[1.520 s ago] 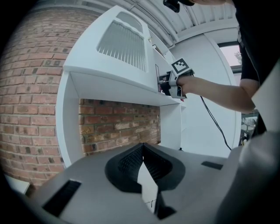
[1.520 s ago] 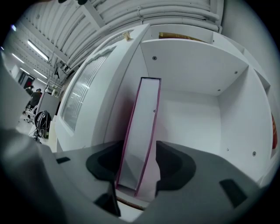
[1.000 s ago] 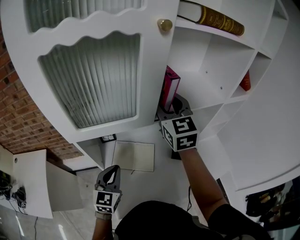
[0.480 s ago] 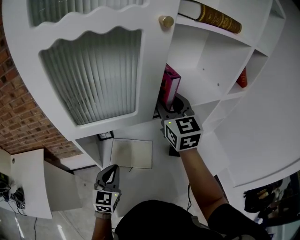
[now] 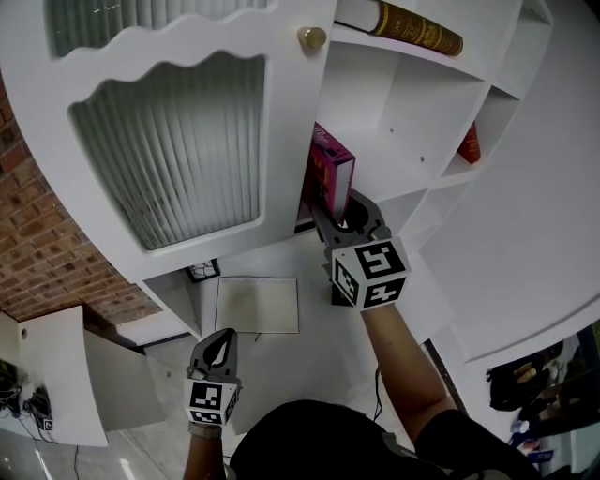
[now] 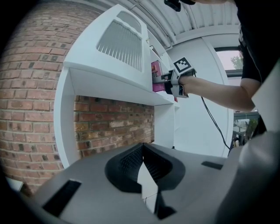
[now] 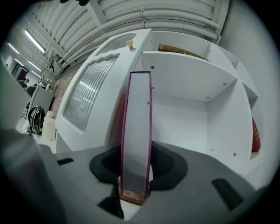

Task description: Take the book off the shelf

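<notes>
A pink book (image 5: 328, 173) stands upright at the left end of a white shelf (image 5: 412, 178), beside the cabinet door. My right gripper (image 5: 345, 214) reaches level into the shelf and is shut on the book's near lower end. Its jaws have just been closing, and in the right gripper view the book (image 7: 136, 131) fills the gap between the pads of the right gripper (image 7: 135, 156). My left gripper (image 5: 222, 339) hangs low at the person's side, shut with nothing in it. From the left gripper (image 6: 143, 146) view the book (image 6: 156, 76) and right hand show far off.
A white cabinet door (image 5: 169, 159) with ribbed glass and a brass knob (image 5: 311, 38) stands open left of the book. A brown book (image 5: 417, 28) lies on the upper shelf and a red book (image 5: 470, 145) stands further right. An open notebook (image 5: 256, 305) lies below. A brick wall (image 5: 47, 272) is at the left.
The right gripper has pushed further in around the pink book's lower end and its jaws have narrowed onto it. The left gripper has stayed put.
</notes>
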